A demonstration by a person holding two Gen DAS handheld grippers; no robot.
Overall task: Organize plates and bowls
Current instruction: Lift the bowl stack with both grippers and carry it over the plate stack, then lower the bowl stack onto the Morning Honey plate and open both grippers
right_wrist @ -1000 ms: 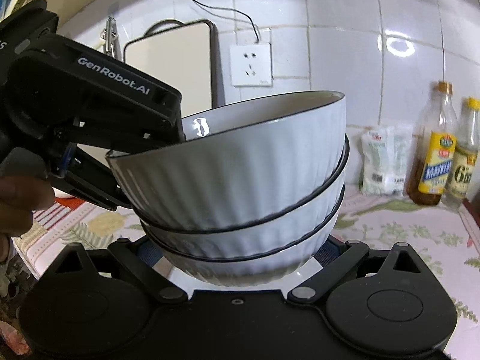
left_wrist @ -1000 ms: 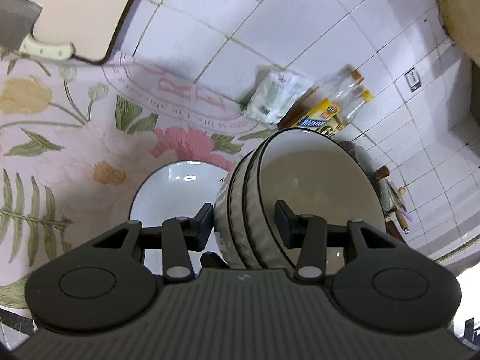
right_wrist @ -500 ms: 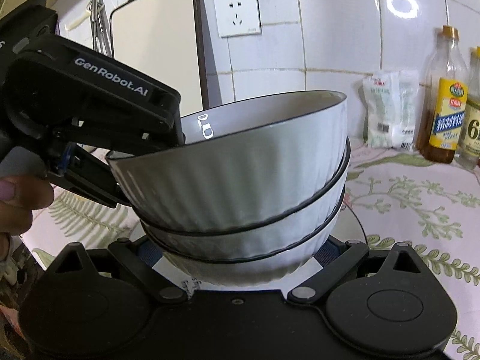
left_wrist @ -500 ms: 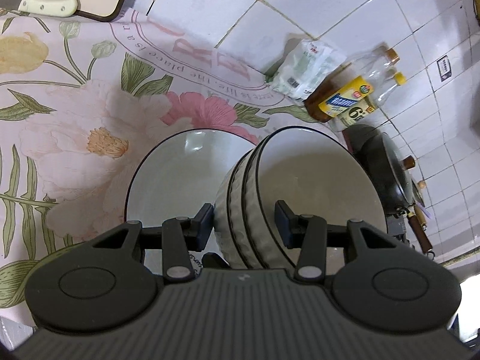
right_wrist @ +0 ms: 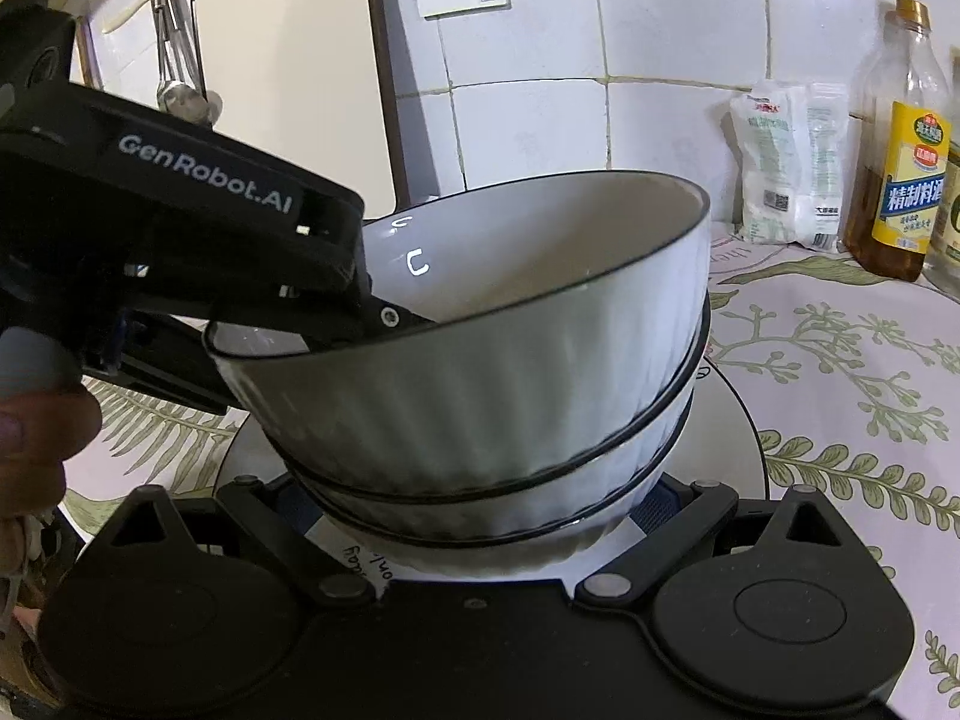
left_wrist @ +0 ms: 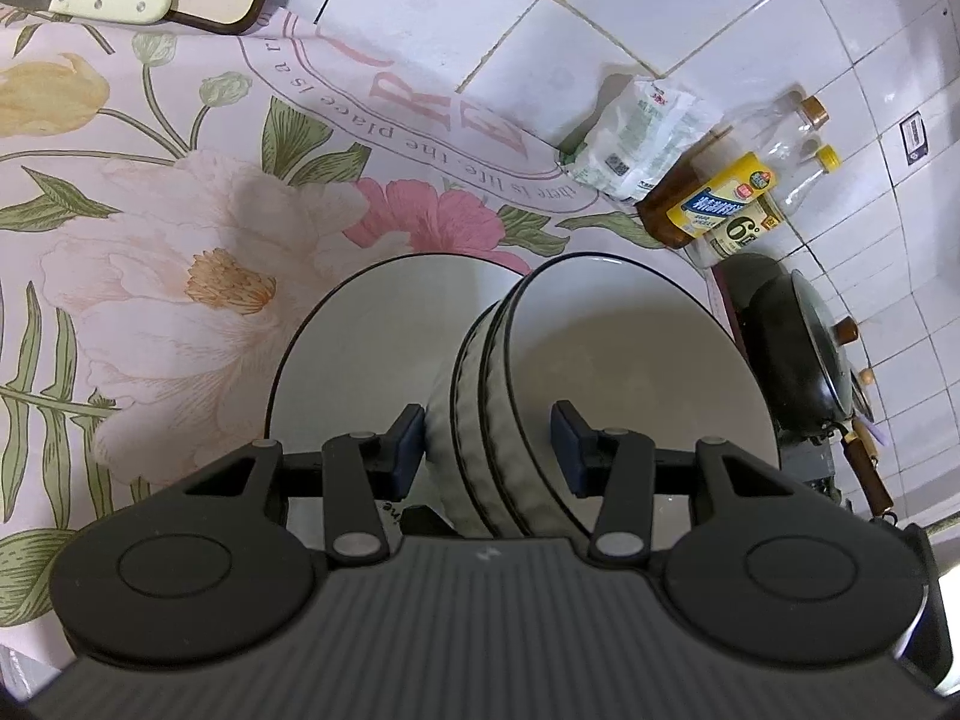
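Your left gripper point(left_wrist: 489, 441) has its jaws pinching the near wall of the stack of bowls point(left_wrist: 600, 396), one pad inside the top bowl and one against the ribbed outside. Your right gripper point(right_wrist: 480, 510) sits with its jaws spread on either side of the lowest bowl's base; whether the pads actually press on it cannot be told from here. The three nested bowls hang tilted just above the white plate point(left_wrist: 360, 360), which lies flat on the flowered worktop point(left_wrist: 150, 240). In the right wrist view the stack's foot looks very near the plate, but contact cannot be confirmed. Step in hand, by judgement: setting the bowls down onto the plate. Next move calls for levelling the stack, lowering it until the foot seats in the plate's middle, then releasing the rim pinch without dragging the top bowl. Beyond the plate, a white packet point(left_wrist: 642, 138), oil bottles point(left_wrist: 720, 204) and a dark pan point(left_wrist: 798, 348) stand near the tiled wall, well apart from the drop point.
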